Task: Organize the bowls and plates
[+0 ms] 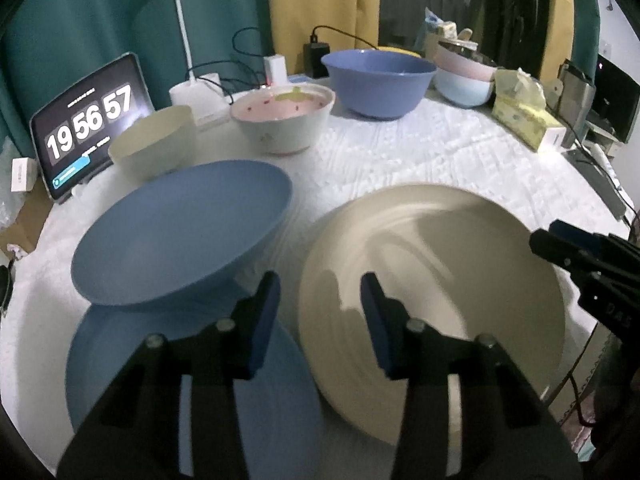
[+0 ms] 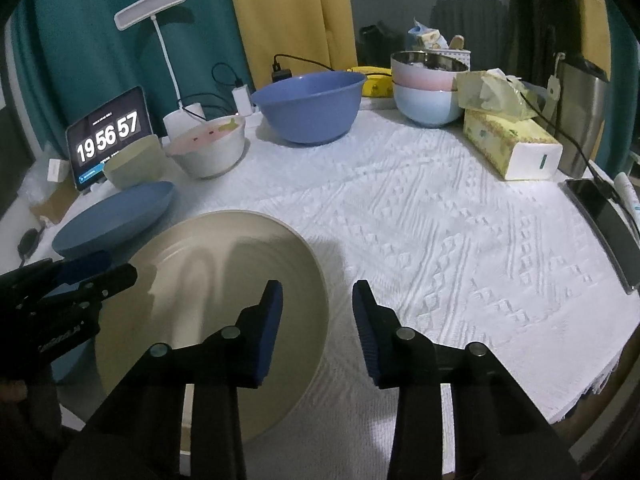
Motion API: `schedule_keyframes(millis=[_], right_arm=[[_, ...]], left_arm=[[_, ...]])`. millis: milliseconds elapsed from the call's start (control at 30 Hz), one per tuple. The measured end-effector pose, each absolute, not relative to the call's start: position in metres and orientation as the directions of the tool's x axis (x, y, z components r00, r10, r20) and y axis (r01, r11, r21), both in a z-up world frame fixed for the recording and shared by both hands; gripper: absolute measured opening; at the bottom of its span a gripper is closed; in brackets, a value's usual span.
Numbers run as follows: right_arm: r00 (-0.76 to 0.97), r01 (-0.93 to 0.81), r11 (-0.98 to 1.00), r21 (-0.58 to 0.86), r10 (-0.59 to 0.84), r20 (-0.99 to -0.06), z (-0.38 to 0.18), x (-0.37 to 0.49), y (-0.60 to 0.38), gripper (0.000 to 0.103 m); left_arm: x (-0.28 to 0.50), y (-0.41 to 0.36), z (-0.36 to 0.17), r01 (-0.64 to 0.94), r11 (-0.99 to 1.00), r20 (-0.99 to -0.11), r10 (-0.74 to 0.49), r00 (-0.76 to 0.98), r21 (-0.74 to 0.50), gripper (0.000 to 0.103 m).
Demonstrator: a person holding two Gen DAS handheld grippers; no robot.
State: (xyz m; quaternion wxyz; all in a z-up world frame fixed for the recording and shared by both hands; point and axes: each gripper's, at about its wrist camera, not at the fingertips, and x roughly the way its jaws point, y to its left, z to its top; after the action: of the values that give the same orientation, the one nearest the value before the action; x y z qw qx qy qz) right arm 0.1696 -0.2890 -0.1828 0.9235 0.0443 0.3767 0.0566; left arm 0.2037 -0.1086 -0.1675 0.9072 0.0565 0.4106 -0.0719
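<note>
A cream plate lies at the front of the table. A blue plate rests tilted on another blue plate to its left. My left gripper is open and empty, hovering over the gap between the blue plates and the cream plate. My right gripper is open and empty above the cream plate's right edge. Further back stand a cream bowl, a pink-lined white bowl, a large blue bowl and stacked pink and pale blue bowls.
A tablet clock and a lamp stand at the back left. A tissue box, a steel flask and a phone sit at the right. A white textured cloth covers the table.
</note>
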Motion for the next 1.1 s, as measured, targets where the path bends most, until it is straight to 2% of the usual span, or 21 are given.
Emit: schedule_keyframes(millis=[267,467,600,1100], right_arm=[[0.685,-0.077,0.988,0.134,0.15,-0.713,-0.191,0.175,-0.288,0.032],[0.663,-0.082,0.989,0.123,0.146,-0.734,-0.199,0.179,-0.281,0.021],[0.665,-0.07,0.991,0.112,0.13,-0.735,-0.199,0.181,-0.281,0.015],[0.707,-0.013,0.997,0.077,0.064,-0.705,-0.183,0.202,-0.302,0.014]], left_arm=[[0.211,-0.113,-0.179,0.185,0.982,-0.784,-0.078,0.615,0.048,0.041],[0.213,-0.115,-0.183,0.185,0.981,-0.791,-0.072,0.607,0.053,0.03],[0.214,-0.112,-0.182,0.181,0.983,-0.795,-0.077,0.602,0.041,0.028],[0.227,-0.13,-0.169,0.228,0.973,-0.78,-0.124,0.613,0.024,0.028]])
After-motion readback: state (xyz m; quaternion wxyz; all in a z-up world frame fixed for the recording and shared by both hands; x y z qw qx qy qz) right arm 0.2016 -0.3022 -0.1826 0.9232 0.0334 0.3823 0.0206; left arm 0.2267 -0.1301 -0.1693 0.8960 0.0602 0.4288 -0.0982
